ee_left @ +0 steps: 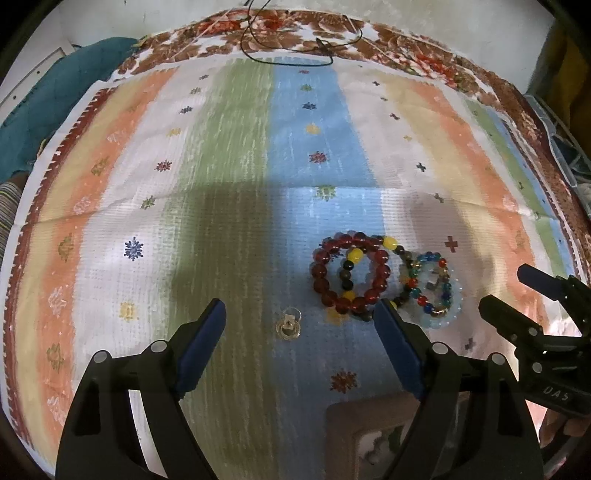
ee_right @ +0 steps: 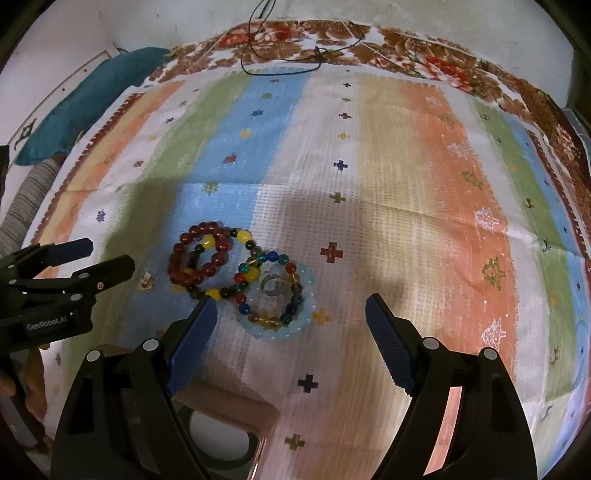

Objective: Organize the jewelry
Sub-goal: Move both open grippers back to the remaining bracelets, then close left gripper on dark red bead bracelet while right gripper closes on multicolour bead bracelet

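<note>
Surface: striped cloth point(ee_left: 236, 155) with small flower and cross motifs is being seen spread flat over a floral-bordered covering point(ee_left: 303, 33); a thin black cord point(ee_left: 288, 55) is lying along the far edge.
Far left: a teal cushion point(ee_right: 92, 96) is being glimpsed beyond the cloth's corner.
Left tool point(ee_left: 299, 317): its blue-padded jaws are being held wide apart above the cloth, with nothing gripped; a small clear ring-like piece point(ee_left: 288, 325) is lying on the blue stripe between the fingertips, untouched.
Red bead bracelet point(ee_left: 351, 273): it is lying flat on the blue stripe, just right of the left tool's centre.
Dark bracelet with yellow beads point(ee_left: 369, 280): it is being overlapped with the red one, touching it.
Multicoloured bead bracelet point(ee_right: 269, 288): it is resting on a pale blue bracelet point(ee_right: 306, 328), touching the dark bracelet's right side.
Right tool point(ee_right: 291, 314): its jaws are likewise being held wide open with nothing gripped, above the cloth near the pale blue bracelet.
Near edge: a tan box point(ee_right: 229, 410) is being partly hidden beneath the tools; its contents cannot be told.
</note>
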Available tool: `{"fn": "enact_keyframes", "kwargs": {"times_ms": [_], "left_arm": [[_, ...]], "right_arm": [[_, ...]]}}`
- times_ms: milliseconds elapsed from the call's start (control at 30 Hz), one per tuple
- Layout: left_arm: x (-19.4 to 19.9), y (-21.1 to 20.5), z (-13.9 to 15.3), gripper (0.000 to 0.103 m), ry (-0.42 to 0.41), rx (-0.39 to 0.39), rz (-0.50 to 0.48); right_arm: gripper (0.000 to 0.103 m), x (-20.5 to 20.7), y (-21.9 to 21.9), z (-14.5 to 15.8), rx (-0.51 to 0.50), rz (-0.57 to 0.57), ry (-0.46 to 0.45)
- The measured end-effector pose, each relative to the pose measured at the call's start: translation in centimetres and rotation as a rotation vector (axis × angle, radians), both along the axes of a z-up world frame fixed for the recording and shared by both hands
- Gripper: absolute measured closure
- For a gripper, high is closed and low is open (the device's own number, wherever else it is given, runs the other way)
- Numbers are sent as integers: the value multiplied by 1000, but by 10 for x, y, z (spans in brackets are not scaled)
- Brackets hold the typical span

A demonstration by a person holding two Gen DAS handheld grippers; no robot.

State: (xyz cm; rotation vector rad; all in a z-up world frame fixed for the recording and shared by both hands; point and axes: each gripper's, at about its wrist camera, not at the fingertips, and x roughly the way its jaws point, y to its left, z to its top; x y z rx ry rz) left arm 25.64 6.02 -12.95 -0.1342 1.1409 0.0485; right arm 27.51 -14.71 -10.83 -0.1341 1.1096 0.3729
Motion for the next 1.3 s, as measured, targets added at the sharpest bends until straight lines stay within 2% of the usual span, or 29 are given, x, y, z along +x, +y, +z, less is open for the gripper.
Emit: {"fn": "enact_keyframes", "kwargs": {"times_ms": [433,933,1167,1300], "left_arm": [[17,3,-19,21,22,-4,-13],[32,4,-35,21,33,13,-39],[38,3,-42,22,33,45,-41],[41,4,-46,22,32,92,-38]], "right_arm": [[20,16,6,-17,-29,4,30],[20,36,14,-28,-89,45,23],[20,42,21,-38,-129,62,26],[20,46,24,-41,-123,63,32]]}}
